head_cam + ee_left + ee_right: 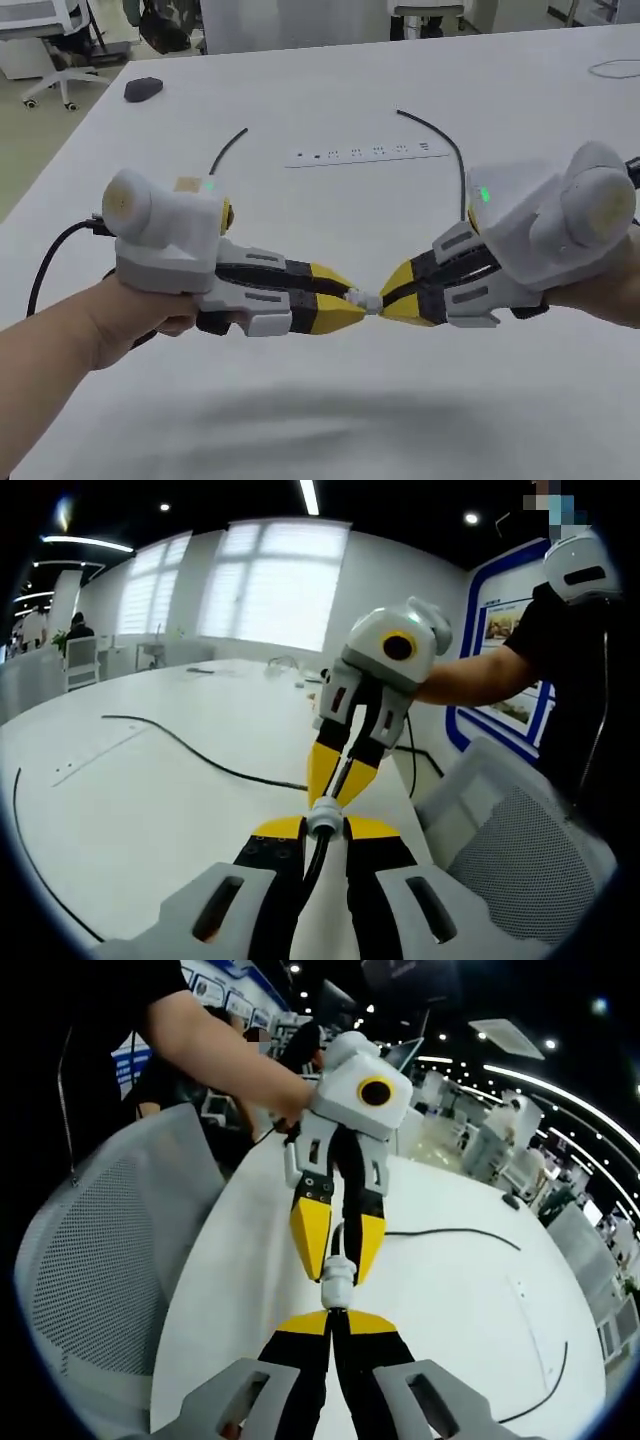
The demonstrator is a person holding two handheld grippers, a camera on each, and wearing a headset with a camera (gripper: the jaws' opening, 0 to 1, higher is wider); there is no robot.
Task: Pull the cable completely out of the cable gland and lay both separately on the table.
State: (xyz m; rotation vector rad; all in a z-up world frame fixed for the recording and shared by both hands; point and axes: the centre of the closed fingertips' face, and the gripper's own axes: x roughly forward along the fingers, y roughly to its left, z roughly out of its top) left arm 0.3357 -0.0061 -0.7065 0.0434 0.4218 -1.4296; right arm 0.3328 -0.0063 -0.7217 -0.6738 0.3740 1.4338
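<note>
My left claw (348,302) shut on gland (364,298); right claw (388,300) shut on cable (318,852) beside gland. Grips tiny in head view; gripper views show cable through gland.

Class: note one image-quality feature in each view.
Head view: sharp, with a soft shadow across the near table. Left gripper view: fisheye curves the table edge; windows overexposed. Right gripper view: fisheye bending, bright ceiling light strips.
</note>
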